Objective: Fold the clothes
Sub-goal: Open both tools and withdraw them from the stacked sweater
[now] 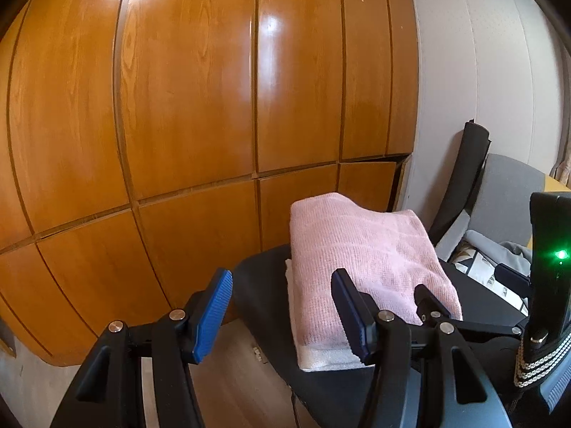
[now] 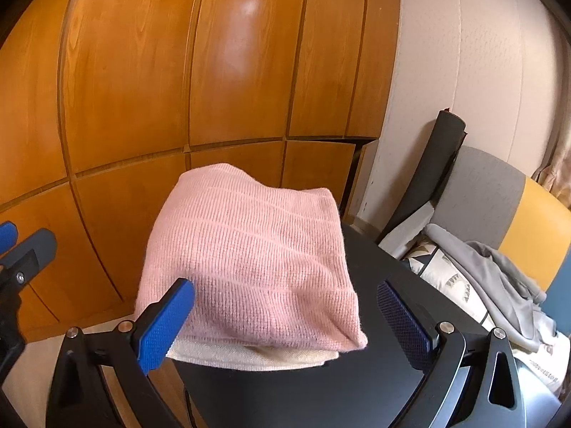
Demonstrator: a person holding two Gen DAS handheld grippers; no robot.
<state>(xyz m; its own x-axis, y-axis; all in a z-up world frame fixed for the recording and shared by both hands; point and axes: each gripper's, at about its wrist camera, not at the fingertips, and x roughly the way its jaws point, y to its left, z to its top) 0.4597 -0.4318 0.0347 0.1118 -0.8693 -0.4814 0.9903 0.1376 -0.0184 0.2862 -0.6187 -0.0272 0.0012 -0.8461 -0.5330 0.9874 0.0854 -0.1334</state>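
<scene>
- The wooden wardrobe (image 2: 178, 89) fills the background of both views; a grey chair (image 2: 478, 192) heaped with loose grey clothing (image 2: 499, 278) is seen at about 3 o'clock of the stack.
- The black table (image 2: 374, 374) carries the task's thing: a folded pink knit garment (image 2: 249, 249) lies squarely on top of a folded cream garment (image 2: 249, 355), whose edge shows only along the near side.
- The fold of the pink piece is judged finished, so the step in hand is best read as a clean withdrawal. It is done well if both tongs are kept clear of the knit, so that no loop is snagged and the stack is not dragged off square; the next piece is probably to be taken from the chair heap.
- The right tongs (image 2: 285, 324) are held wide and empty, pitched downward, with the near edge of the stack seen between the pads but not touched.
- The left tongs (image 1: 282, 315) are held partly apart, empty, at about 9 o'clock of the stack, also tilted down.
</scene>
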